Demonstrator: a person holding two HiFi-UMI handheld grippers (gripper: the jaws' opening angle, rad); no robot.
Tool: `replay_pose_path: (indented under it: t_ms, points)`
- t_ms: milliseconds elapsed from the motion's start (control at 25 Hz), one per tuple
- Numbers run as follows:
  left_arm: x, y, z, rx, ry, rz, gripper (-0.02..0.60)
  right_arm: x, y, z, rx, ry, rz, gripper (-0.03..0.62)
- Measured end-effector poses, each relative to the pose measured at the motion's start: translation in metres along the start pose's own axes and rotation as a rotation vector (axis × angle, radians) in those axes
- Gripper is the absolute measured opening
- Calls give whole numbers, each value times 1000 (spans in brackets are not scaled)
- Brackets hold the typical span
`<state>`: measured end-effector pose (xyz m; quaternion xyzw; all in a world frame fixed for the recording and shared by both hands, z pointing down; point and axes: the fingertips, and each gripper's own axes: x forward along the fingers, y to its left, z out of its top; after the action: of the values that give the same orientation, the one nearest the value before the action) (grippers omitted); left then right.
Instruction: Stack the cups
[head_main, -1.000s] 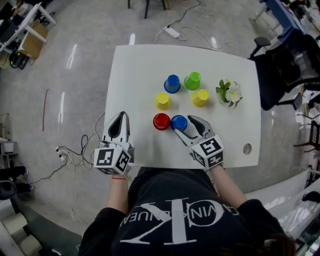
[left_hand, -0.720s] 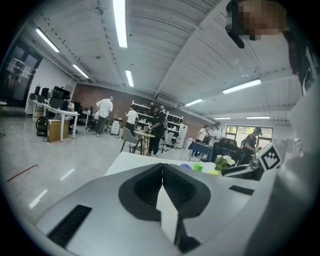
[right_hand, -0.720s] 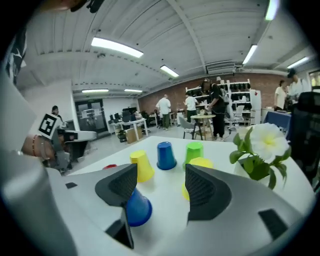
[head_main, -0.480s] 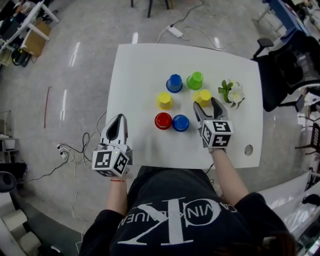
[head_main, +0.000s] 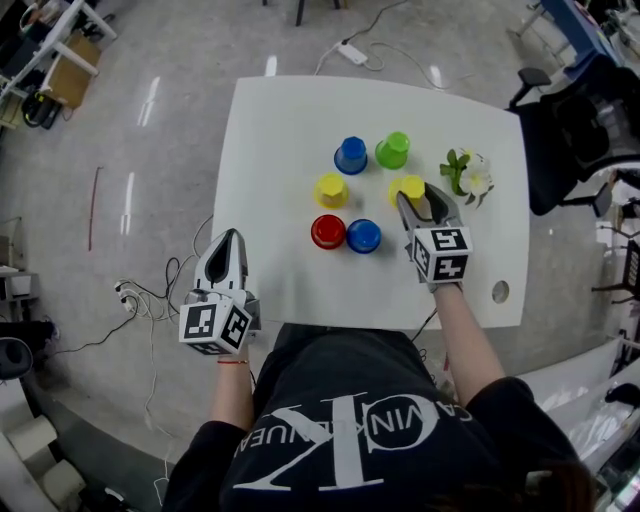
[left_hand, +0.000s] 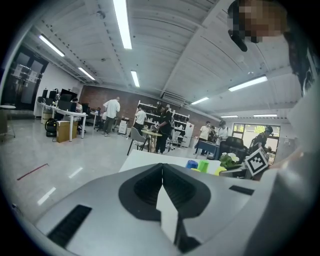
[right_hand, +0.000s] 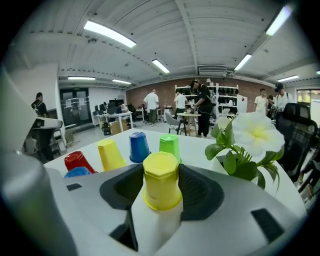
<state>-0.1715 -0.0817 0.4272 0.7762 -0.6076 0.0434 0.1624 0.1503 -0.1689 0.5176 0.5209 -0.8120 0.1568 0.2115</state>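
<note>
— Where is the right tool (head_main: 421, 197)?
— On the right side of the tabletop (head_main: 280, 150), jaws apart around an inverted yellow cup (right_hand: 161, 186).
— And the left tool (head_main: 228, 242)?
— Jaws together, empty, at the near left edge.

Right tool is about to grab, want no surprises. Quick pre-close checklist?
1. Yellow cup between the right tool's jaws: ok.
2. Right tool gripping the cup: not ok, jaws apart.
3. Cup standing rim down on the table: ok.
4. Flower plant outside the jaws: ok, off to the right.
5. Left tool shut, empty: ok.
</note>
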Motion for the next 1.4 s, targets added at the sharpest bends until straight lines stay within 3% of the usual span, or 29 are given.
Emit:
replay_pose_path:
  t_ms: [200, 440, 640, 1400]
  points:
    - [10, -8, 2, -3, -10, -37, 5, -37, 24, -14, -42, 26, 98, 229]
    - [26, -27, 6, 4, -13, -102, 5, -64, 52, -34, -153, 64, 146, 229]
    - [31, -36, 6, 11, -3, -128, 5, -69, 55, -47, -111, 69, 147, 229]
    - [32, -33, 1, 0, 3, -120, 5, -72, 80, -52, -126, 51, 254, 232]
